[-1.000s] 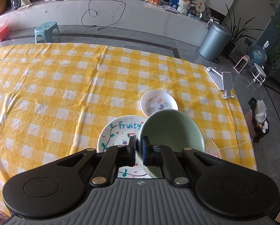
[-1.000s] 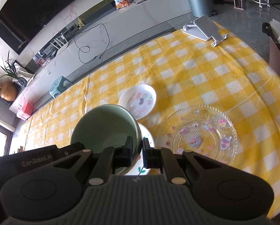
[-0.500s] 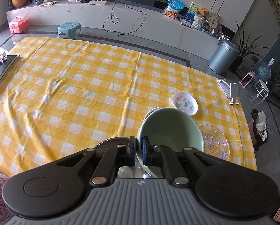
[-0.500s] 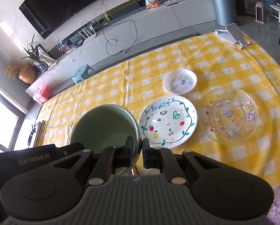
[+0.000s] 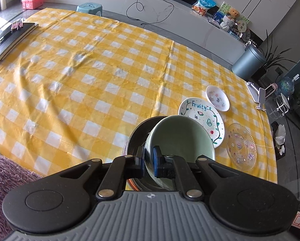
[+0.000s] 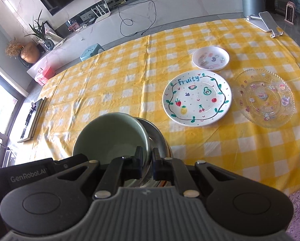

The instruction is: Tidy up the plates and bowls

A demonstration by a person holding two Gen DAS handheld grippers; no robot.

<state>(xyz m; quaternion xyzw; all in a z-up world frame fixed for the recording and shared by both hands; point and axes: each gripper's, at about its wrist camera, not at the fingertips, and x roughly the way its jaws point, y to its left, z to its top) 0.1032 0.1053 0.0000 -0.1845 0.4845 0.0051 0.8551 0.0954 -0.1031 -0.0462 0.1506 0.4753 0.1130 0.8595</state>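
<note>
Green bowl (image 5: pixel 180 134) clamped by both sets of jaws, carried away from the Fruity plate (image 6: pixel 197 97), now over a steel bowl (image 5: pixel 137 138) just below: nesting looks imminent.

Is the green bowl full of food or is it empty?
Empty. The green bowl, clamped by both grippers, shows only a bare, smooth inside; nothing lies in the part visible.

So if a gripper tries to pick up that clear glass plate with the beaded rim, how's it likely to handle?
The clear glass plate lies flat on the tablecloth, so getting under its rim looks awkward. Glossy glass probably slips between pads. It's rigid and likely chips if dropped.
</note>
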